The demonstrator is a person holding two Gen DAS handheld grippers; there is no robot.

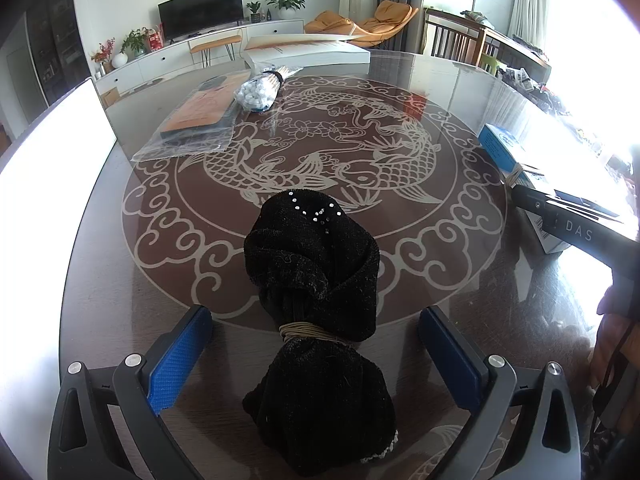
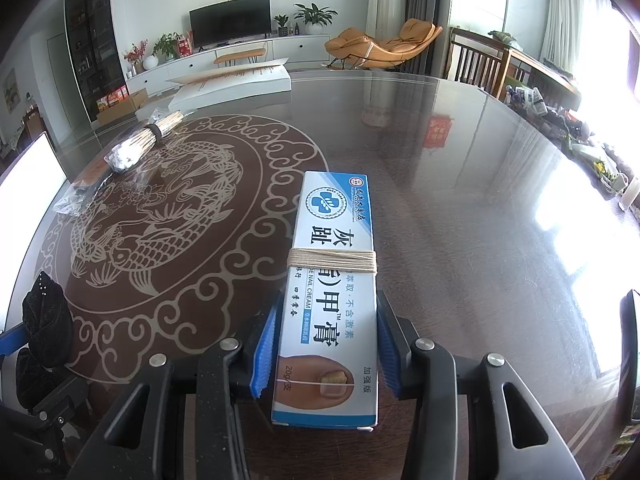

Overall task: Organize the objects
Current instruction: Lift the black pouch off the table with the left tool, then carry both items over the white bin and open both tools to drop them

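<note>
Left tongs (image 1: 316, 360) spread wide, black cloth bundle (image 1: 316, 312) between | right tongs (image 2: 326, 344) clamping cream box (image 2: 332, 292)

Left wrist view sat low, close over black knotted cloth bundle (image 1: 316, 320), facing TV wall. Right wrist view, further right, faced likewise over blue-white cream box (image 2: 332, 292). Both shared fish-patterned glass tabletop (image 1: 440, 152).
</note>
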